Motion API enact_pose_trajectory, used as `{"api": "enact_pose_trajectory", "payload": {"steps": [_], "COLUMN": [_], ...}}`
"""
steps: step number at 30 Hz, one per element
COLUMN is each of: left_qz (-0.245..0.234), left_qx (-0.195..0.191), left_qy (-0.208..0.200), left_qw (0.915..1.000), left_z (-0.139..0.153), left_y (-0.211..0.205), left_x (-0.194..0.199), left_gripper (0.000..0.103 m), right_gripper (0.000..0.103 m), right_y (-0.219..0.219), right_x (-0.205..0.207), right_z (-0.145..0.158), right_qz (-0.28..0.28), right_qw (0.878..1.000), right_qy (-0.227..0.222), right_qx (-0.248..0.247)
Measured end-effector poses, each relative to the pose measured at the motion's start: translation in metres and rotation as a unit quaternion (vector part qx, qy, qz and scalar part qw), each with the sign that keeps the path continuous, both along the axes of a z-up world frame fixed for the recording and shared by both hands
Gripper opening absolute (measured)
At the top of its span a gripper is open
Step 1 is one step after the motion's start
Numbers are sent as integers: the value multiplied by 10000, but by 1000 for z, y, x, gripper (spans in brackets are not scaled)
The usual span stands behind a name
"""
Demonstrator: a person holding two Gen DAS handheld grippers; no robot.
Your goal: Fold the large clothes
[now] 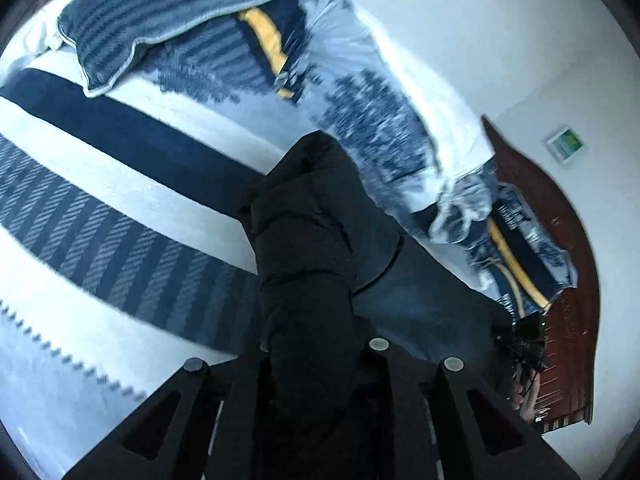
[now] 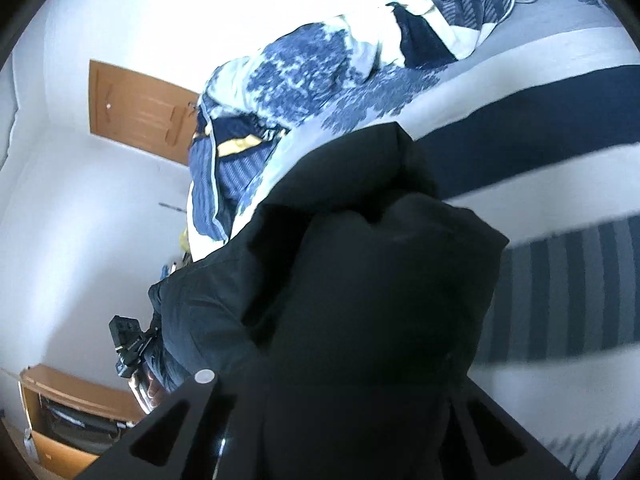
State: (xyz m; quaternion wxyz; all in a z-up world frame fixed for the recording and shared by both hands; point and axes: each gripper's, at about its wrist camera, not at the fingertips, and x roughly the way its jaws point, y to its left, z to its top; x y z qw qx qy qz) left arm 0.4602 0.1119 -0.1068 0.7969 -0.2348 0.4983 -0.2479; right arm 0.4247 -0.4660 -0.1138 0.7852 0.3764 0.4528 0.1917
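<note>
A bulky black padded garment (image 1: 312,208) rises in a bunched fold from between the fingers of my left gripper (image 1: 312,360), which is shut on it above the bed. The cloth runs on, dark and taut, toward the right gripper's body (image 1: 520,340) at the bed's edge. In the right wrist view the same black garment (image 2: 380,280) fills the middle and hides most of my right gripper (image 2: 340,392), which is shut on a thick wad of it. One fingertip (image 2: 205,376) shows. The left gripper's body (image 2: 128,344), with a hand behind it, is at the lower left.
The bed cover (image 1: 120,184) is white with navy bands and stripes. A striped pillow (image 1: 160,24) lies at the head. A crumpled blue-and-white duvet (image 1: 380,132) is heaped along the far side. A wooden door (image 2: 136,108) and a wooden shelf (image 2: 60,412) stand by white walls.
</note>
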Motion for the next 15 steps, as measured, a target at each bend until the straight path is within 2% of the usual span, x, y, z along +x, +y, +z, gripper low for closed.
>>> {"api": "enact_pose_trajectory", "payload": {"steps": [4, 6, 8, 9, 10, 11, 12, 15], "left_qz": [47, 3, 67, 147, 252, 338, 510, 629], "left_qx": [829, 897, 690, 605, 546, 541, 597, 465], "left_qy": [236, 311, 270, 106, -100, -244, -447, -807], "left_qw": [9963, 9955, 9972, 9980, 9981, 9977, 9959, 9937], "left_z": [-37, -44, -42, -34, -24, -16, -4, 18], "left_y": [-8, -6, 6, 13, 19, 23, 29, 36], "left_x": [25, 26, 20, 11, 1, -7, -23, -71], "left_gripper": [35, 39, 41, 47, 54, 70, 76, 82], "right_gripper": [20, 26, 33, 46, 77, 90, 98, 98], "right_y": [-6, -10, -23, -29, -39, -48, -57, -59], "right_x": [36, 47, 51, 52, 48, 38, 28, -13], "right_z": [-39, -55, -65, -65, -61, -55, -45, -13], "right_qz": [-90, -179, -239, -232, -341, -504, -715, -954], "right_qw": [9991, 9979, 9965, 9961, 9961, 9962, 9961, 9953], "right_qy": [422, 622, 650, 600, 479, 338, 179, -130], "right_qx": [10, 93, 471, 603, 660, 624, 487, -11]}}
